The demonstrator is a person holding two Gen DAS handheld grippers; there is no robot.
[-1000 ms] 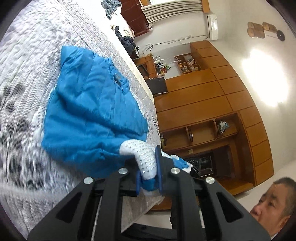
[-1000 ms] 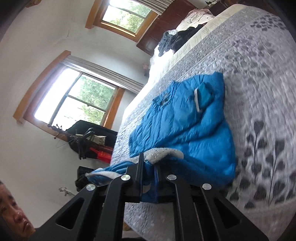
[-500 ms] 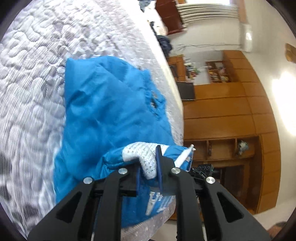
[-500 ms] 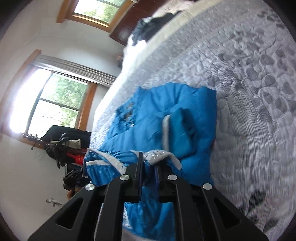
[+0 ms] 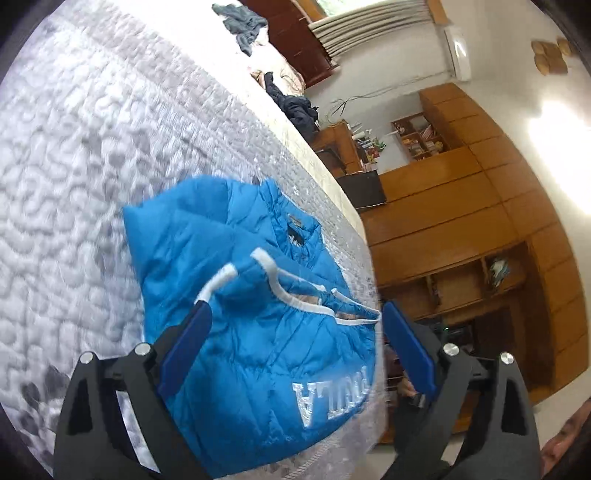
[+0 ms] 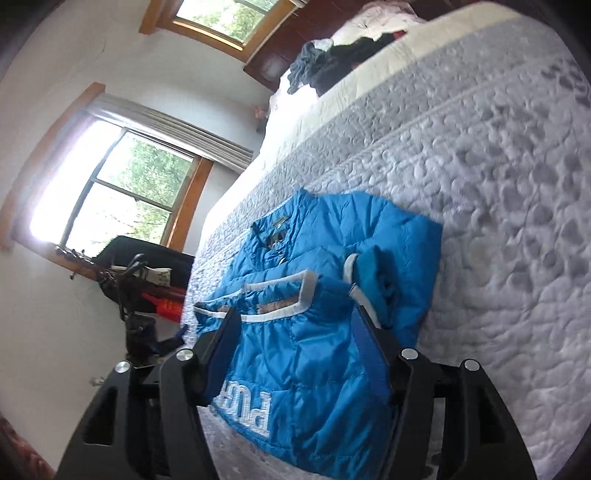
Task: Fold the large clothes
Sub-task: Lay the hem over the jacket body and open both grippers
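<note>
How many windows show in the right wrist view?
2: a large window on the wall left of the bed, and a smaller window higher up, cut by the frame's top edge.

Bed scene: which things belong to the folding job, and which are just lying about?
Job: blue jacket, left gripper, right gripper, both open.
Lying about: dark clothes at the bed's far end, guitar, shelves.
</note>
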